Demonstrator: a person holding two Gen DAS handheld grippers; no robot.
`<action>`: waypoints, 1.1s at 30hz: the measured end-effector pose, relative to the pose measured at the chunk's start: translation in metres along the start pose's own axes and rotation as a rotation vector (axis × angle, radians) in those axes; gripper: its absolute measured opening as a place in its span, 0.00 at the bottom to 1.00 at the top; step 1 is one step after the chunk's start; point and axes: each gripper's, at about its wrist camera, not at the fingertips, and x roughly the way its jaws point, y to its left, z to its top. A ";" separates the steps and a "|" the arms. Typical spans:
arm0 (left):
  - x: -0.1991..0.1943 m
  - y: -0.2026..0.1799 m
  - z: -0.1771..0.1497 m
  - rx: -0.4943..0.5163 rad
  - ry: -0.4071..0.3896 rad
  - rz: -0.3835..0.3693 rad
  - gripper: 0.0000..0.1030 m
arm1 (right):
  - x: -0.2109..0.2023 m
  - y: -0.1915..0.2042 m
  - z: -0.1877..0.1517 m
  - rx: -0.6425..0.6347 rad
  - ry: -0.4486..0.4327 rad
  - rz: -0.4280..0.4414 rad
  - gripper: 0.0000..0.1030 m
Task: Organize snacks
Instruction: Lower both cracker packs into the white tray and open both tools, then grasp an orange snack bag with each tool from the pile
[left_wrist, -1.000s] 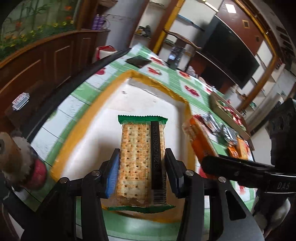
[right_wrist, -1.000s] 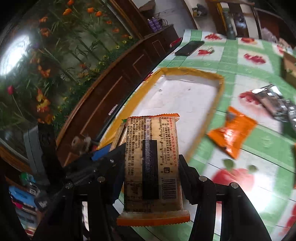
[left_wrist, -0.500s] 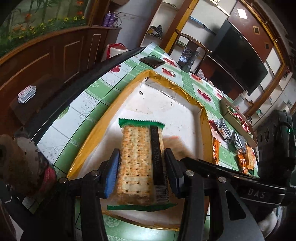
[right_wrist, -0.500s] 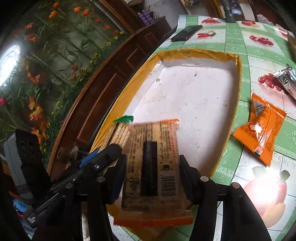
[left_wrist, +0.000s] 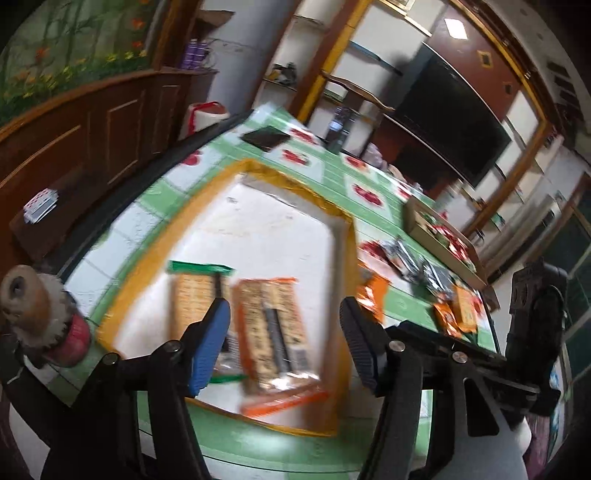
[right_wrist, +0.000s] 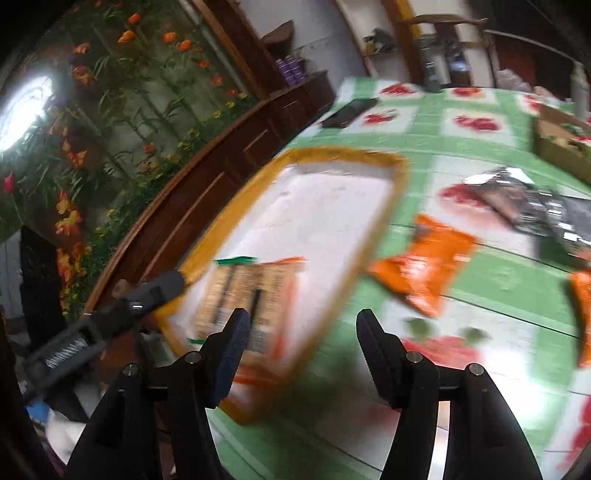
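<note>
Where each packet was clamped half a second ago, both now lie side by side in the yellow-rimmed tray (left_wrist: 334, 218) near the table's (left_wrist: 332, 173) left edge — green cracker packet (left_wrist: 192, 291) and orange cracker packet (left_wrist: 273, 332), just ahead of the left hand-held gripper (left_wrist: 284, 343) and right hand-held gripper (right_wrist: 299, 350), both spread wide, empty.

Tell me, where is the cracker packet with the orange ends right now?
The orange-ended cracker packet lies in the yellow-rimmed tray, at its near end, right beside the green-ended cracker packet; both views show it.
</note>
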 end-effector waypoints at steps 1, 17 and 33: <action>0.001 -0.006 -0.001 0.013 0.008 -0.009 0.59 | -0.008 -0.013 -0.002 0.013 -0.010 -0.019 0.60; 0.034 -0.103 -0.032 0.231 0.146 -0.117 0.62 | -0.093 -0.189 -0.010 0.243 -0.158 -0.295 0.62; 0.126 -0.151 0.009 0.422 0.246 -0.035 0.62 | -0.042 -0.185 0.002 0.118 -0.096 -0.396 0.69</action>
